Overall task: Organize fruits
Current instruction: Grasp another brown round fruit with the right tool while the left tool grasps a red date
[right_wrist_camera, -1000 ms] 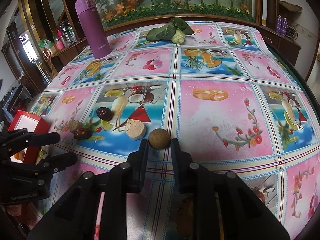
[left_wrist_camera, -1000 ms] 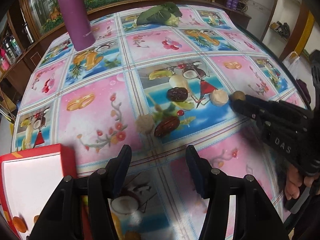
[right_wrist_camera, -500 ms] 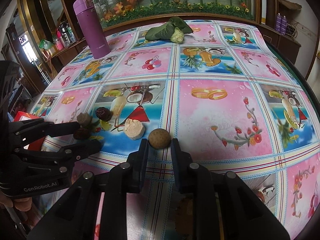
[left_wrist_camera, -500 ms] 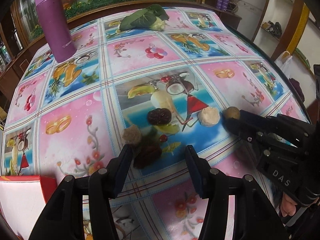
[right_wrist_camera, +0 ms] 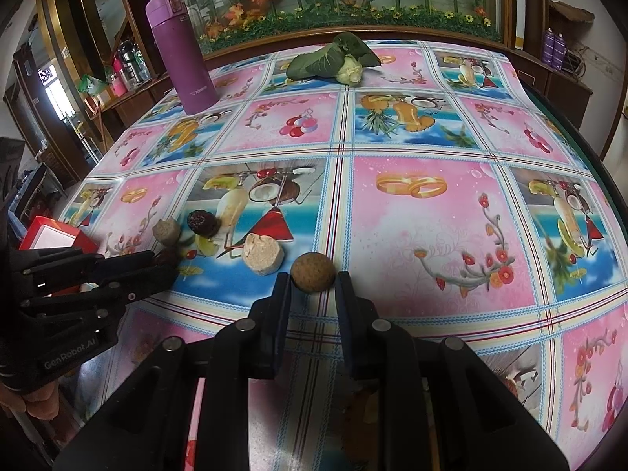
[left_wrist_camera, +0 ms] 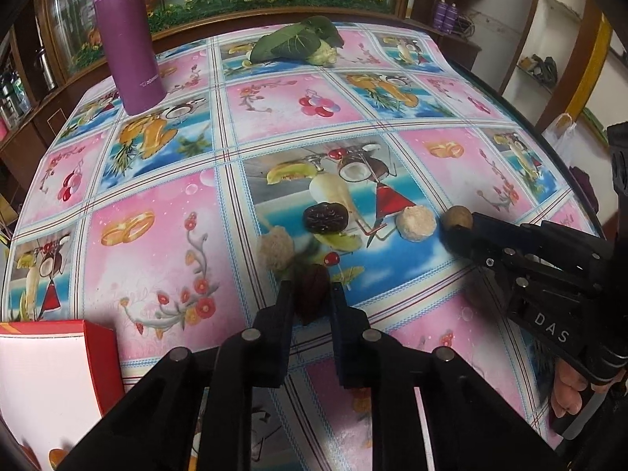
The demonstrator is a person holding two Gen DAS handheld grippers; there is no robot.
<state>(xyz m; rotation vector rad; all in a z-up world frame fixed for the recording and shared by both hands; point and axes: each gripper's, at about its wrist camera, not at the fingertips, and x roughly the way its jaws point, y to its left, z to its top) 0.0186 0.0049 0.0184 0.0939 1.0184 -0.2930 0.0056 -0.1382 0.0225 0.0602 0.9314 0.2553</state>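
Note:
My left gripper (left_wrist_camera: 312, 299) is shut on a dark red date (left_wrist_camera: 312, 288) that rests on the tablecloth; it also shows in the right wrist view as the left gripper (right_wrist_camera: 165, 263). The fingertips of my right gripper (right_wrist_camera: 313, 283) press both sides of a brown round fruit (right_wrist_camera: 313, 272), still on the cloth. In the left wrist view the right gripper (left_wrist_camera: 451, 235) reaches in from the right with that brown fruit (left_wrist_camera: 457, 216) at its tips. Loose between them lie a wrinkled dark date (left_wrist_camera: 325, 218), a beige lump (left_wrist_camera: 274, 253) and a pale round piece (left_wrist_camera: 416, 223).
A red box (left_wrist_camera: 98, 349) with a white inside stands at the near left, close to my left gripper. A purple flask (left_wrist_camera: 131, 35) stands at the far left and a leafy vegetable (left_wrist_camera: 298, 43) lies at the far edge. The table drops off on the right.
My left gripper moved forward over the dark red date and went from open to shut on it. The right gripper stayed at the brown round fruit.

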